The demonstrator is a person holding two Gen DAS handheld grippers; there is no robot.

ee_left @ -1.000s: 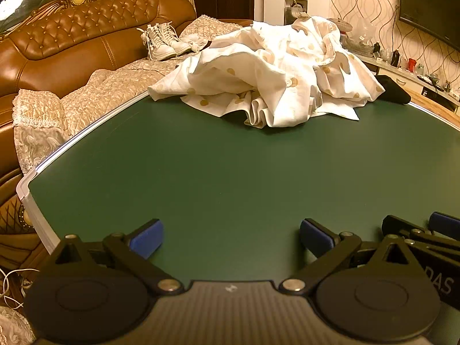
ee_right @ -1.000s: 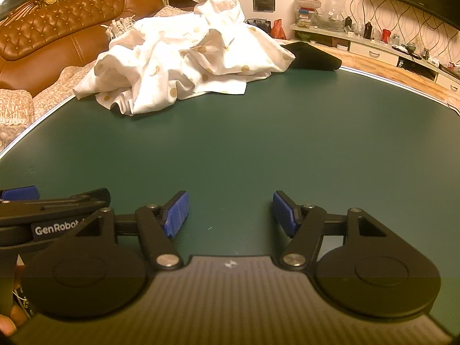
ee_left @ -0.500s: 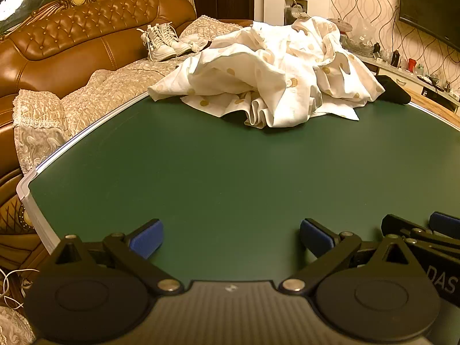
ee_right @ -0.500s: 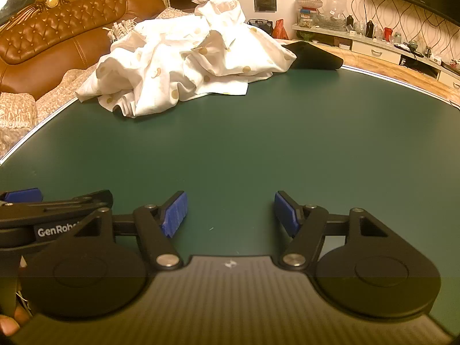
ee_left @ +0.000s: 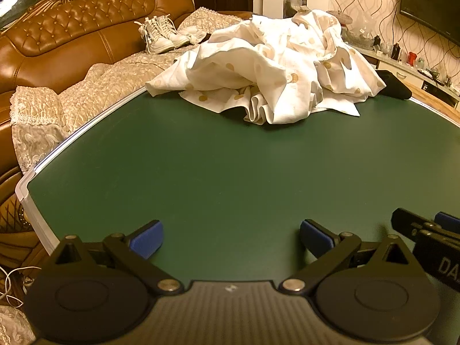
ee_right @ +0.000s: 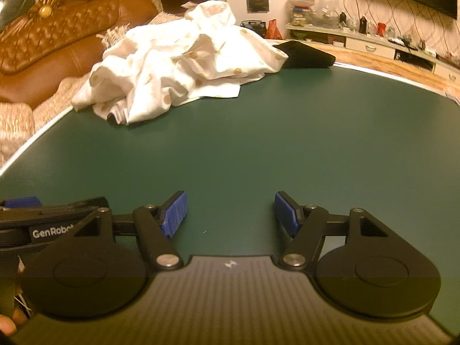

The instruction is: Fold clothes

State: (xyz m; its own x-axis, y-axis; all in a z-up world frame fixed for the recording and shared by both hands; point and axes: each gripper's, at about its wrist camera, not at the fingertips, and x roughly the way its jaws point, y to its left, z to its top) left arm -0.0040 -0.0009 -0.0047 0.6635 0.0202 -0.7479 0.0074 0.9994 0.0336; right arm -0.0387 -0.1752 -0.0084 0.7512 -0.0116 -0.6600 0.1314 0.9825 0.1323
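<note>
At the far edge of the green table, beside the leather sofa: crumpled white polka-dot garment, heaped, unfolded, partly over a black cloth. Near side: left gripper and right gripper, side by side, spread wide, empty, well short of the fabric, seemingly poised for a reach.

Black left gripper and right gripper, blue pads, silver screws.

A dark green table with a pale rim carries the load. A crumpled white garment with gold dots lies heaped at its far side, and a black cloth lies touching the heap's right edge.
</note>
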